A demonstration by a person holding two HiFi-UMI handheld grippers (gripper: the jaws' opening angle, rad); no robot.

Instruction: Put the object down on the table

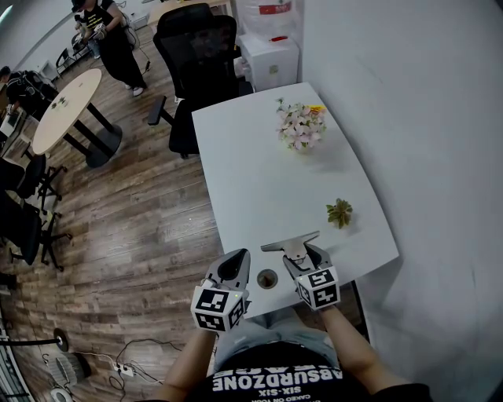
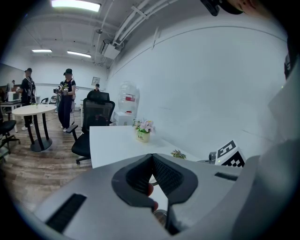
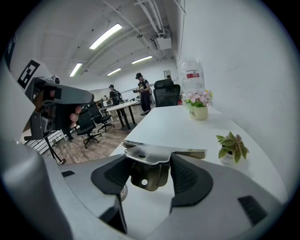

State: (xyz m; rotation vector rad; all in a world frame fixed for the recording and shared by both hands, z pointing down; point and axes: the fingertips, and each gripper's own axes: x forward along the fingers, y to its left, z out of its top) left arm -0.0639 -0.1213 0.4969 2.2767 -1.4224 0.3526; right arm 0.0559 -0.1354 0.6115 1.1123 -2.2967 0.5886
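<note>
Metal scraper (image 3: 157,153) clamped in right hand-held gripper (image 1: 305,257), seemingly just above white table (image 1: 259,173), left hand-held gripper (image 2: 152,161) pinched closed, empty.

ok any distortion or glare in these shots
Left gripper view: strong fisheye, dark corners, ceiling lights blown out. Right gripper view: same bending, pale sheen on the gripped metal tool. Head view: evenly lit, soft shadow beside the flowers.

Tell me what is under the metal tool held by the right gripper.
Only bare white table shows under the metal tool in the right gripper. Its jaws hide the patch directly below them.
</note>
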